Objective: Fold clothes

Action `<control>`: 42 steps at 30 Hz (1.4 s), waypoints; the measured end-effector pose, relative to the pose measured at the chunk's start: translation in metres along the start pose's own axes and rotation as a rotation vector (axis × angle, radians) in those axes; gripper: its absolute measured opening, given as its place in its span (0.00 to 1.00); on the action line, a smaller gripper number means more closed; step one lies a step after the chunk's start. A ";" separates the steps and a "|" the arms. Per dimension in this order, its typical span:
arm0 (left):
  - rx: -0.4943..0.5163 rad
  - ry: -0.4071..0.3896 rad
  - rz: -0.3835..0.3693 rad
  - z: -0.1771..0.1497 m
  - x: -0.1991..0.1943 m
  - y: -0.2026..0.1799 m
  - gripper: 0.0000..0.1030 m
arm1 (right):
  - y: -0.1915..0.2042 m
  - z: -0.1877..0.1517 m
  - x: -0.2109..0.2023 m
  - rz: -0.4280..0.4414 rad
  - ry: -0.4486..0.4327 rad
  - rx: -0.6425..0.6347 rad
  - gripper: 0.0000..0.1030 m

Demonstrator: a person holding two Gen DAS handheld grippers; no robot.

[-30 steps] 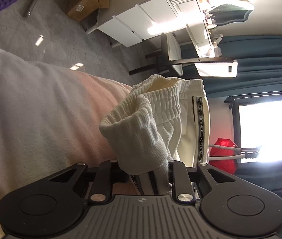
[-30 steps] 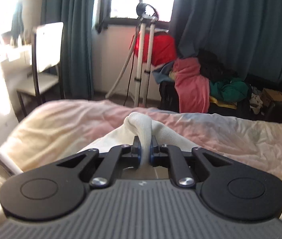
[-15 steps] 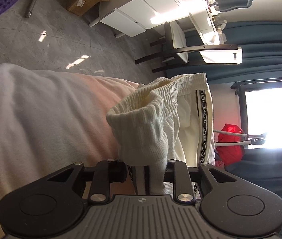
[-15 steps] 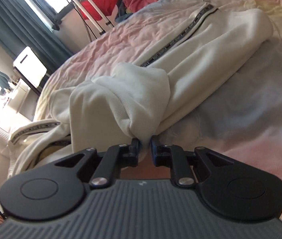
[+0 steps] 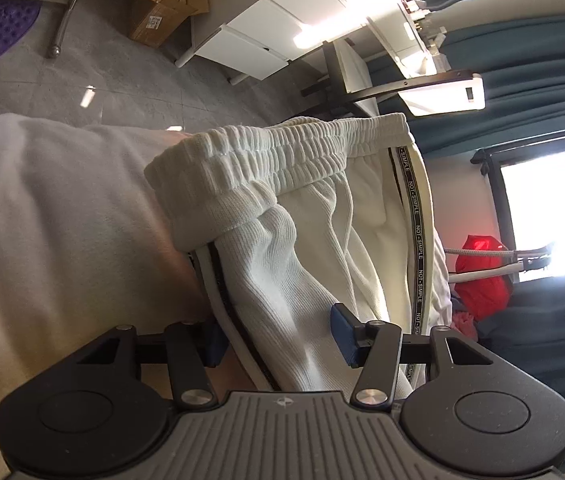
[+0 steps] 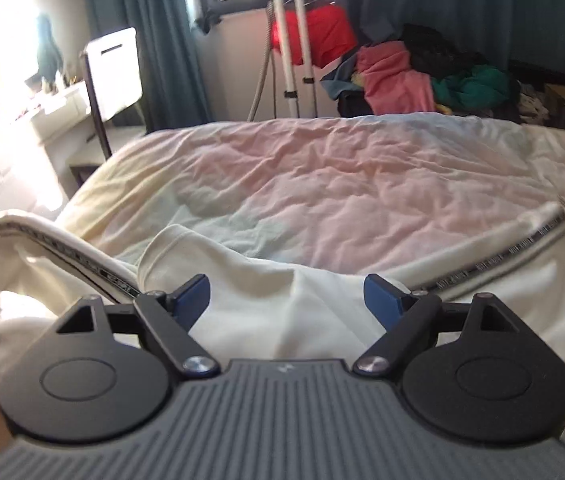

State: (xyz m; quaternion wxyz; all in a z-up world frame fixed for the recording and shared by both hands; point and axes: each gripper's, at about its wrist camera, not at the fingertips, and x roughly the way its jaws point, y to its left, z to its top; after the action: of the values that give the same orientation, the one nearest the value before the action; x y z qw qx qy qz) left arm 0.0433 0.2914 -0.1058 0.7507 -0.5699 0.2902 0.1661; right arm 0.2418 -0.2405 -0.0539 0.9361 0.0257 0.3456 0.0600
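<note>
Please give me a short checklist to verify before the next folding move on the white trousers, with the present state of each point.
1. Left gripper open: ok, its jaws stand wide apart.
2. Right gripper open: ok, jaws wide apart, nothing pinched.
3. White trousers resting on the bed cover: ok, though the cloth is bunched in ridges between the left gripper's fingers.
4. Waistband lying flat: not ok, its near end is curled over.
5. Side stripe straight: ok in the left wrist view; in the right wrist view it curves.
6. Trouser legs aligned on each other: cannot tell, the far ends are out of view.
</note>
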 end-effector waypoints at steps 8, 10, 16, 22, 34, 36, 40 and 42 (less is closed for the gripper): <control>-0.009 -0.015 -0.027 0.009 0.013 0.006 0.25 | 0.054 0.016 0.099 -0.029 0.235 -0.218 0.13; -0.013 -0.012 -0.045 0.013 0.013 0.008 0.20 | 0.041 0.021 0.086 -0.053 0.206 -0.143 0.05; -0.077 -0.037 -0.143 0.032 -0.001 0.019 0.13 | -0.030 0.050 -0.019 -0.073 -0.074 0.087 0.04; -0.176 -0.052 -0.203 0.055 -0.021 0.038 0.12 | -0.143 0.021 -0.135 -0.173 -0.259 0.387 0.04; -0.252 -0.073 -0.098 0.070 -0.048 0.079 0.14 | -0.289 -0.181 -0.184 -0.383 -0.141 0.989 0.05; -0.236 -0.081 -0.069 0.069 -0.052 0.080 0.16 | -0.284 -0.181 -0.176 -0.328 -0.114 0.992 0.06; -0.204 -0.093 -0.032 0.065 -0.056 0.078 0.20 | -0.265 -0.174 -0.153 -0.166 -0.040 0.983 0.08; -0.174 -0.097 -0.012 0.060 -0.056 0.072 0.23 | -0.256 -0.168 -0.147 -0.164 -0.013 0.914 0.20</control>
State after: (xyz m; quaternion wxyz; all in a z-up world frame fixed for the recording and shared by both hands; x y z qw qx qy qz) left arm -0.0269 0.3744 -0.1140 0.7125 -0.6260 0.2345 0.2134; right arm 0.0465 -0.5125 -0.1099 0.8326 0.4087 0.3315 -0.1730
